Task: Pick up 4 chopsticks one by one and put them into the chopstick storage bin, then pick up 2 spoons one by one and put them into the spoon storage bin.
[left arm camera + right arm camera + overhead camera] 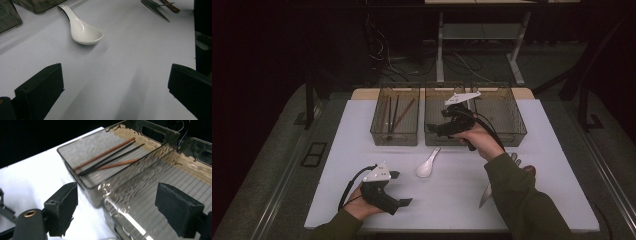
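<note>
Holding both grippers empty with jaws spread, I see the white spoon (428, 164) lying on the table, handle toward the trays, nearer my left gripper (403, 188) than my right gripper (432, 129).

- White soup spoon (83, 31), upper left of the left gripper view: glossy, ceramic-looking, smooth
- Two bins (117, 192): smoky translucent plastic, rippled walls, ribbed floor
- Chopsticks (107, 157), upper middle of the right gripper view: reddish wood and matt black
- Table sheet (120, 62): matt, pale, smooth
- Serrated knife (155, 10), upper right: metal
- Right gripper (116, 207) pads: matt black, grainy
</note>
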